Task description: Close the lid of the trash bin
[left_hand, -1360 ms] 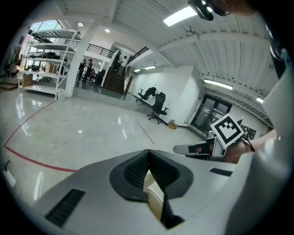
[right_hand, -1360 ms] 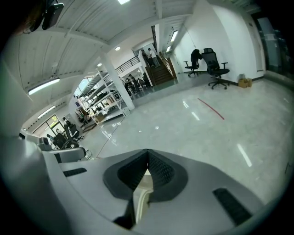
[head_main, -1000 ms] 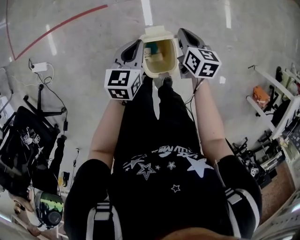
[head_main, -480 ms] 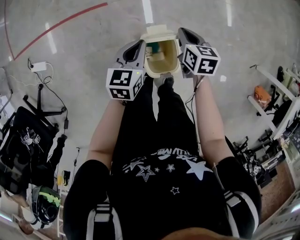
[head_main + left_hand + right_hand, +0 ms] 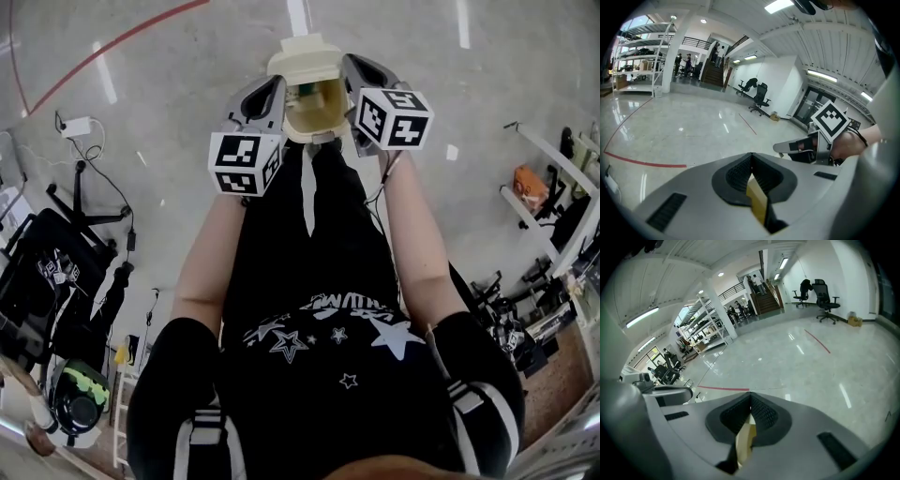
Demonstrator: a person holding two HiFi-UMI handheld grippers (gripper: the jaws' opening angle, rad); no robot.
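A small cream trash bin hangs in front of the person, between the two grippers, with its mouth facing the head view. Its lid stands open at the far edge. Some white and green bits lie inside. My left gripper is at the bin's left side, my right gripper at its right. In the left gripper view the left gripper is shut on a thin cream strip, seemingly the bin's wall. The right gripper pinches a like strip.
Below is a glossy grey floor with a red line. Black stands and cables lie at the left, with a white power strip and a helmet. White frames and gear stand at the right.
Bin and both grippers have shifted a little farther from the body. More of the lid's top shows now, and less of the bin's inside.
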